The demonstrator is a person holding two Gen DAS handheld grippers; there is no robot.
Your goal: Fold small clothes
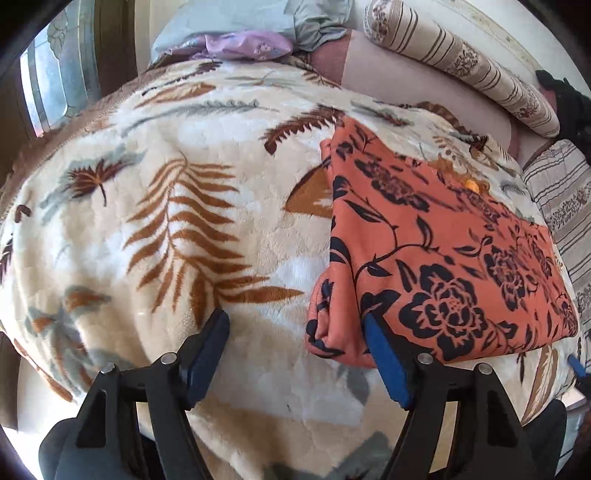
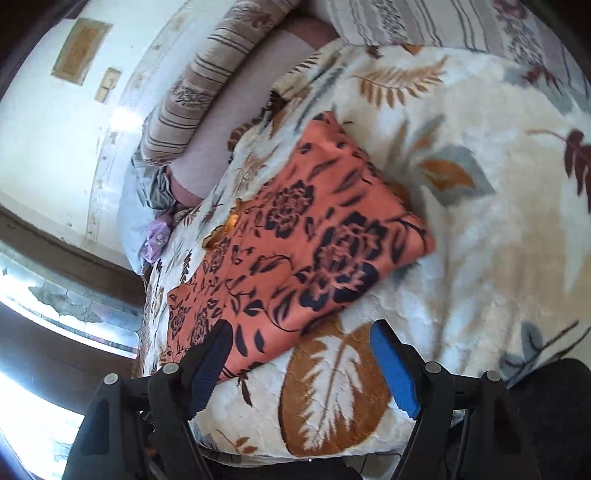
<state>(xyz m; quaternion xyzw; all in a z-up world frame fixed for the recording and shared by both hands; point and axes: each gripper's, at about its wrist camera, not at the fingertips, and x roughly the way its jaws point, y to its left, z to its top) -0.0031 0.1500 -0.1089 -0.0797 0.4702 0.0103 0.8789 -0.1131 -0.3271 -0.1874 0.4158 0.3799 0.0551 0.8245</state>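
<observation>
A folded orange garment with dark flower print (image 1: 443, 258) lies flat on a cream blanket with a leaf pattern (image 1: 166, 221). My left gripper (image 1: 295, 319) hovers at the garment's near left corner. It is open, its right pad (image 1: 388, 365) is against the folded edge, and nothing is pinched. In the right wrist view the same garment (image 2: 295, 240) lies ahead and to the left on the blanket (image 2: 480, 221). My right gripper (image 2: 301, 328) is open at its near edge, with the left finger (image 2: 207, 365) over the cloth's corner and bare blanket under the right one.
Striped bolster pillows (image 1: 461, 66) line the far side of the bed. A purple cloth (image 1: 243, 46) and grey-blue bedding (image 1: 258, 18) lie at the far end. A window (image 1: 55, 74) is on the left. A dark object (image 1: 565, 99) sits at the far right.
</observation>
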